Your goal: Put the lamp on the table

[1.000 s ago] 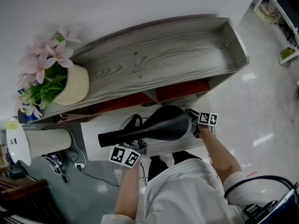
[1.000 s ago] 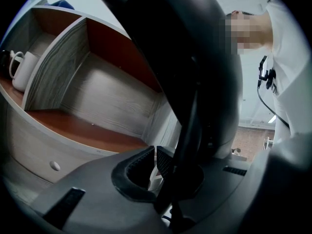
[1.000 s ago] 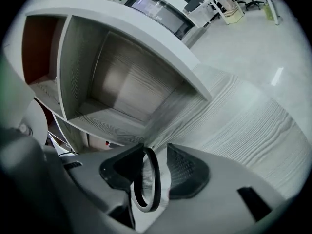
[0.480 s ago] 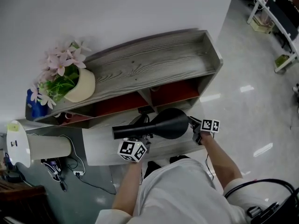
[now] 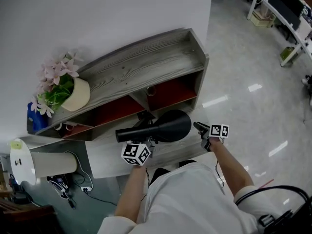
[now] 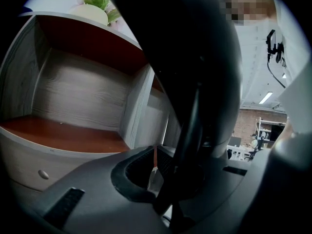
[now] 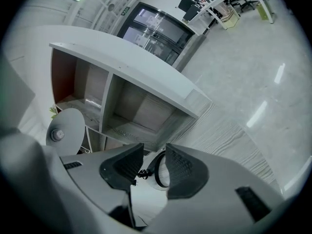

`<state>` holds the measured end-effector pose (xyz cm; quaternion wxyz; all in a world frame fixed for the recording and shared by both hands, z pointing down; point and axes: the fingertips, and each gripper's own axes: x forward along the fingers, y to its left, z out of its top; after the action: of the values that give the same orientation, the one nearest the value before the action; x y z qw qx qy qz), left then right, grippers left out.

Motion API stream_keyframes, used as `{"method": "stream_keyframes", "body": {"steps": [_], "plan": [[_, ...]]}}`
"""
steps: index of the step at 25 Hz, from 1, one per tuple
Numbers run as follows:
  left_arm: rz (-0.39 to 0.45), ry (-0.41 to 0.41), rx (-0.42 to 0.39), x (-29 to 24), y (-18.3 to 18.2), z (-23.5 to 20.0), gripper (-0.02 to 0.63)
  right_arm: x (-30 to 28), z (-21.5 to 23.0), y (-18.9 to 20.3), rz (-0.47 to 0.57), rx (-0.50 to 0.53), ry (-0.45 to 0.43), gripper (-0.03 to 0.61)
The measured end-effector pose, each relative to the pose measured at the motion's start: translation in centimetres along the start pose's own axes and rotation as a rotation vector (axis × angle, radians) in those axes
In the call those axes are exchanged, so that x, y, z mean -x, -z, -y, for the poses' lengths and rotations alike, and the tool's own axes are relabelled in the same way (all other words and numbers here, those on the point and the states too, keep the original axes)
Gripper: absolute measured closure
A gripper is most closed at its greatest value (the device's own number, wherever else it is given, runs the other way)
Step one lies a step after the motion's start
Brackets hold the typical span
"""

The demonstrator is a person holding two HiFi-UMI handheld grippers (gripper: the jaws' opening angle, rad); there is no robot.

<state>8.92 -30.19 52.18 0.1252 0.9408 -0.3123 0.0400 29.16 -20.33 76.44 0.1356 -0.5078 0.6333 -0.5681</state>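
Your L gripper (image 5: 148, 141) is clamped on the thin stem of the black cone-shade lamp (image 5: 165, 128), level above the pale grey wood-grain table (image 5: 105, 155). R gripper (image 5: 198, 127), at its 3 o'clock, gapes empty. One-sided pinch: shade may pivot, slip.

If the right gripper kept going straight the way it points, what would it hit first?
Most likely the shelf unit, about at its nearest open compartment. Depth is unclear, so the wood-grain table in front might come first.
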Motion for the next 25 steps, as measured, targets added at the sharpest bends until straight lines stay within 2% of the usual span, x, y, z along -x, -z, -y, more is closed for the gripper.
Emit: {"method": "stream_keyframes", "body": {"steps": [8,13,15,16,19,25], "plan": [[-0.033,0.014,-0.013,-0.8,0.3,0.4,0.601,1.7,-0.3,0.4,0.046,-0.008,-0.016,0.43],[-0.058,0.062,-0.02,-0.8,0.5,1.0,0.6,3.1,-0.9,1.5,0.068,-0.017,-0.013,0.43],[-0.093,0.053,-0.031,-0.4,1.1,0.8,0.573,3.5,-1.7,2.4,0.057,-0.01,-0.018,0.43],[-0.116,0.043,-0.046,-0.1,1.7,0.6,0.539,3.6,-2.2,2.9,0.053,-0.005,-0.024,0.43],[-0.16,0.036,-0.072,1.5,3.8,0.4,0.513,4.0,-3.6,3.9,0.056,0.006,-0.045,0.43],[-0.14,0.02,-0.091,6.4,4.9,0.7,0.508,4.7,-6.5,6.1,0.046,0.057,-0.083,0.442]]}}
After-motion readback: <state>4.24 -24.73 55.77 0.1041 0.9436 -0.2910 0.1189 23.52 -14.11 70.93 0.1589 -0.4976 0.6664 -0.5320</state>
